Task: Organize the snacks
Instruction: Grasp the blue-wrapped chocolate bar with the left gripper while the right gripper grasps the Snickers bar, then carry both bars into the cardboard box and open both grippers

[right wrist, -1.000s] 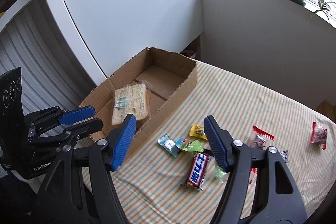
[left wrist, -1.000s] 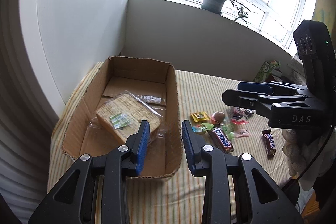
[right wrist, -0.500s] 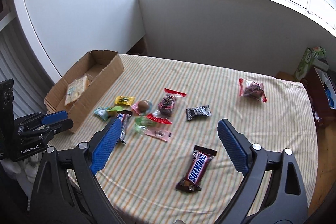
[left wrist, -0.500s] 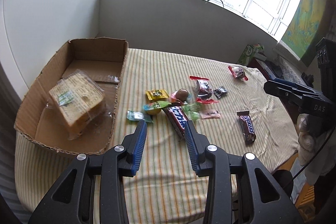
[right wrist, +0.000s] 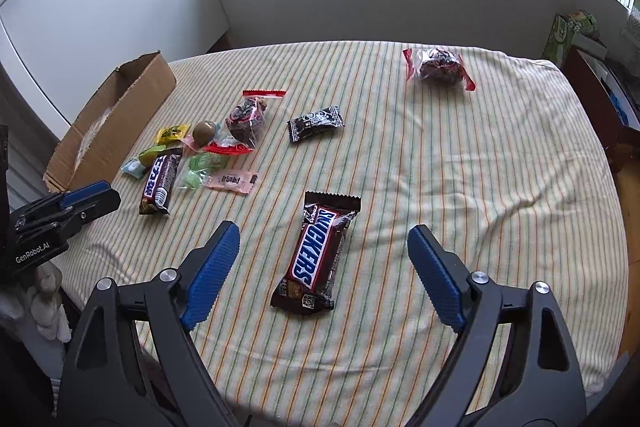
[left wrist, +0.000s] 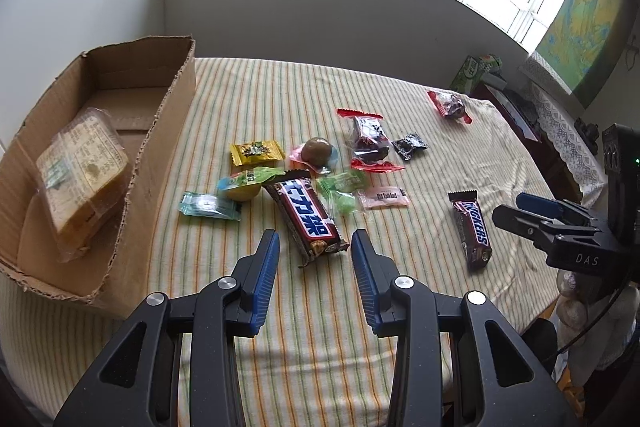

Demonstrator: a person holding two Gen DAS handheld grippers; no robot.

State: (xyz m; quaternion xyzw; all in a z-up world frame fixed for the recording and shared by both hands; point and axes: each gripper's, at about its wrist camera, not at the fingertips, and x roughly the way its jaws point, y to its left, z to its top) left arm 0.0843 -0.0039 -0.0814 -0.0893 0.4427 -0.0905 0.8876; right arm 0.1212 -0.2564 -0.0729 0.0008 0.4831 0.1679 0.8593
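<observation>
Item: Snickers bar (right wrist: 316, 253), brown wrapper, lying flat on the striped tablecloth (right wrist: 460, 187), apart from the other sweets, its long axis running roughly away from the right wrist camera. It sits between and just ahead of the blue pads of the right gripper (right wrist: 324, 259).

Right gripper: jaws wide, narrowed a little in the last moment, nothing held. Pads stand clear of the wrapper on both sides.

Left gripper (left wrist: 314, 263): partly open, empty, and opened somewhat over the past second. Aimed at the near end of the Chinese-label Snickers bar (left wrist: 308, 219), which lies at the edge of the cluster.

Cluster, near the box: yellow sweet (left wrist: 256, 153), green jelly cup (left wrist: 244, 183), pale blue sweet (left wrist: 208, 206), chocolate egg (left wrist: 316, 151), red-trimmed bag (left wrist: 370, 143), black sweet (left wrist: 410, 145), pink sachet (left wrist: 383, 197). A second red-trimmed bag (left wrist: 450, 105) lies well apart, toward the far right.

Cardboard box (left wrist: 176, 115), left end of the table, open-topped; holds one wrapped bread slab (left wrist: 80, 171).

Handling note: likely step is a pick-up of each bar for transfer to the box. For the right, lower until the pads straddle the bar's short width at mid-length, then close; gripping across the length would risk buckling the wrapper. For the left, widen slightly first and approach the free end, so neighbouring sweets are not dragged along.
</observation>
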